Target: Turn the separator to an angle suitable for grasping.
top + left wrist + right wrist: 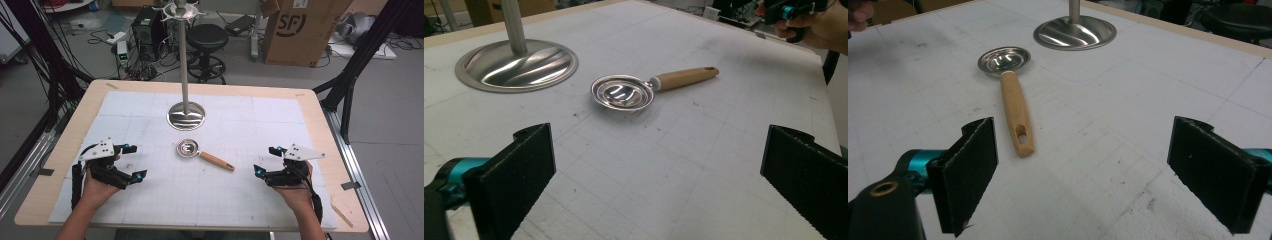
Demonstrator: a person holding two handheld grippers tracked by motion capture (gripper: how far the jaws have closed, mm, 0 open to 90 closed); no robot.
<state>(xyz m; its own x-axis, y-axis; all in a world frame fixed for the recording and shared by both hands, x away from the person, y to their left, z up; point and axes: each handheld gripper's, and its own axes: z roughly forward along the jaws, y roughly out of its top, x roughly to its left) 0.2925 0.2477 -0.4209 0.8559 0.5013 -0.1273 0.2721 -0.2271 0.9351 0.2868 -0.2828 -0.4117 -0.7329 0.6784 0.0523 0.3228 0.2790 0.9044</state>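
While both hands rest low in the high view, we note the left gripper (131, 162) at lower left and the right gripper (266, 160) at lower right, each with jaws spread wide and nothing between them. The spoon (202, 153), with a round metal bowl and a wooden handle, lies flat on the white gridded mat (150, 195) near the centre of the frame, between the two grippers and well apart from both. Its bowl points toward the upper left, its handle toward the lower right. Just above it stands the metal stand (185, 114), a domed base with an upright pole. In the left gripper view we see the spoon (644, 89) at upper centre, beyond the released jaws. In the right gripper view the handle end of the spoon (1015, 112) lies close to the left jaw, not touching it. The tabletop (75, 125) shows a pale wooden rim around the mat
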